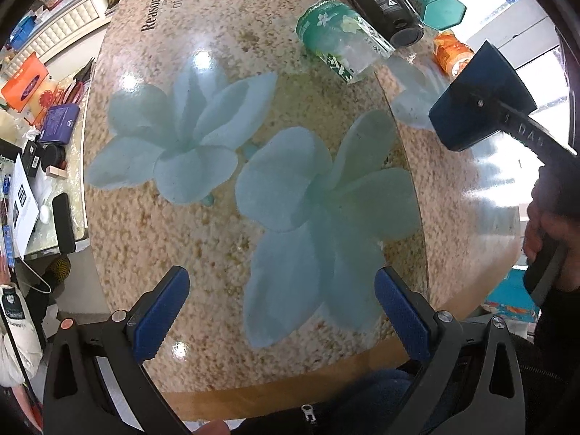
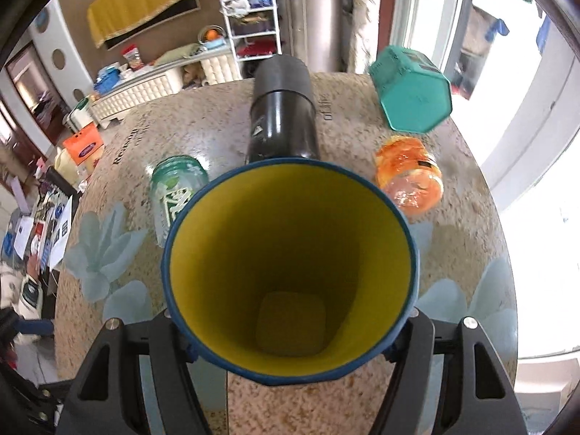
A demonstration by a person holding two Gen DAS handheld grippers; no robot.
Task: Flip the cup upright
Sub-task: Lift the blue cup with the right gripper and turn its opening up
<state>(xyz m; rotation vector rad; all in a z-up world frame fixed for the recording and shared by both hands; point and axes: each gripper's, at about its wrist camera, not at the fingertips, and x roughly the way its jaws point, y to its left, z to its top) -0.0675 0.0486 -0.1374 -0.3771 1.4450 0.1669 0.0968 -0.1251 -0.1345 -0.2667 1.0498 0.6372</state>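
Two tongs: right tongs [image 2: 290, 340] pinch tapered blue cup with matte yellow interior [image 2: 290, 272], lifted above glossy speckled floral surface [image 1: 224, 246]; left tongs [image 1: 281, 311] spread, holding nothing.

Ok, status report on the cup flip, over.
Left gripper open, idle over table. Right gripper shut on blue cup, lifted, mouth facing camera. Black bottle and jars lying beyond; none blocking.

The blue cup [image 2: 290, 272] looks matt with a yellow inside; the speckled table [image 1: 224, 282] is glossy.
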